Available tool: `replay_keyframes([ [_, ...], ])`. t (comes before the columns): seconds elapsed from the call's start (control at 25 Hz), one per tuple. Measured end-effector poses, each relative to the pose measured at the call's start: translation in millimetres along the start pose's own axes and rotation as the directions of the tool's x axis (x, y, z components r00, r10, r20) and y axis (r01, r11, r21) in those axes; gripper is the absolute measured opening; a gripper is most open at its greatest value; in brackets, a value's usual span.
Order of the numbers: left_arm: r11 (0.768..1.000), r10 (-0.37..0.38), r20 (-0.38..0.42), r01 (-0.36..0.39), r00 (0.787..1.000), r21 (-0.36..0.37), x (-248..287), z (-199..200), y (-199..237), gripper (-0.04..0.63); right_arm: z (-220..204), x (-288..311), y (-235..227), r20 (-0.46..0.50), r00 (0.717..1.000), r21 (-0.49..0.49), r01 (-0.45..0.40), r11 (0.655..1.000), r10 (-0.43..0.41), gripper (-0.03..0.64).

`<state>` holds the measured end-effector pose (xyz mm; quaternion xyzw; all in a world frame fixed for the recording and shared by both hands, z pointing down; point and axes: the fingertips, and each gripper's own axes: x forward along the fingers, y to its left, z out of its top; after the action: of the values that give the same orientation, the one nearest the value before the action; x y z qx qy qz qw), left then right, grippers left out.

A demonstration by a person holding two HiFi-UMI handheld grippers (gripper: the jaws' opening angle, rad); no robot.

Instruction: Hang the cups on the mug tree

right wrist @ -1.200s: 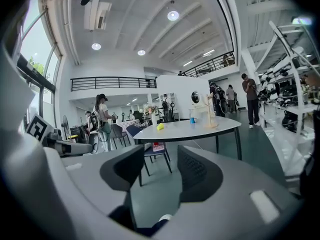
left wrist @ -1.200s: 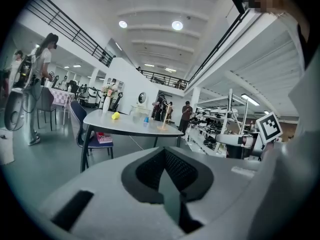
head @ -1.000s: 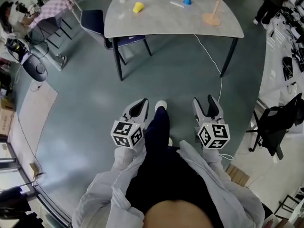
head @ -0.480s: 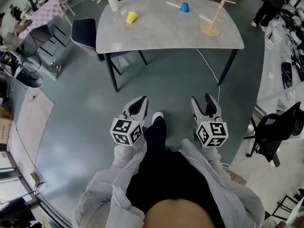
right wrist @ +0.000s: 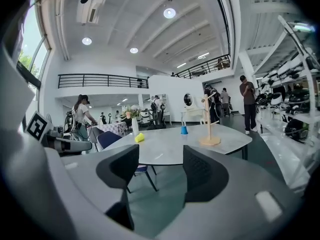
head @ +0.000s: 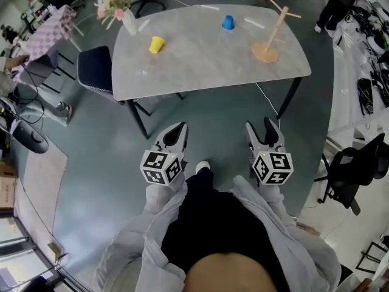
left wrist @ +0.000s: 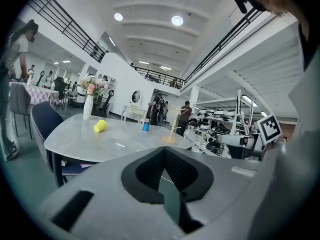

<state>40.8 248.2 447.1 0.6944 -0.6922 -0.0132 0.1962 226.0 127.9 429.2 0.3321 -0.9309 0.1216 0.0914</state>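
A pale wooden mug tree (head: 266, 52) stands upright on the grey table (head: 200, 56). Left of it stands a small blue cup (head: 228, 22); farther left, a yellow cup (head: 157, 44) lies on its side. Well short of the tree, the left gripper (head: 180, 128) is pressed together and empty, and the right gripper (head: 260, 125) is spread.

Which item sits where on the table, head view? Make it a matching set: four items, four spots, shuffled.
Items:
1. yellow cup
2. blue cup
3. mug tree
4. flower vase

Spots:
A. right end
B. far left corner
C. far edge, about the middle
D. left part, nearer the person than the vase

Pairs: 1-D, 2-C, 3-A, 4-B
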Motion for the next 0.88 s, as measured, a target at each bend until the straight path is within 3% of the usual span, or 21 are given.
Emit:
replay_keyframes([
  [0.32, 1.000, -0.011, 0.005, 0.011, 1.000, 0.017, 52, 25, 46, 0.000, 17, 70, -18, 0.028, 0.999, 0.010, 0.036, 0.999, -0.037, 0.268],
  [0.64, 0.999, -0.043, -0.061, 0.043, 0.997, 0.006, 72, 15, 50, 0.000, 14, 90, -26, -0.009, 0.998, 0.033, 0.061, 0.998, -0.061, 0.268],
  [0.88, 0.999, -0.035, -0.060, 0.035, 0.998, -0.003, 87, 5, 50, 0.000, 8, 98, -38, -0.010, 0.999, 0.027, 0.048, 0.998, -0.048, 0.268],
])
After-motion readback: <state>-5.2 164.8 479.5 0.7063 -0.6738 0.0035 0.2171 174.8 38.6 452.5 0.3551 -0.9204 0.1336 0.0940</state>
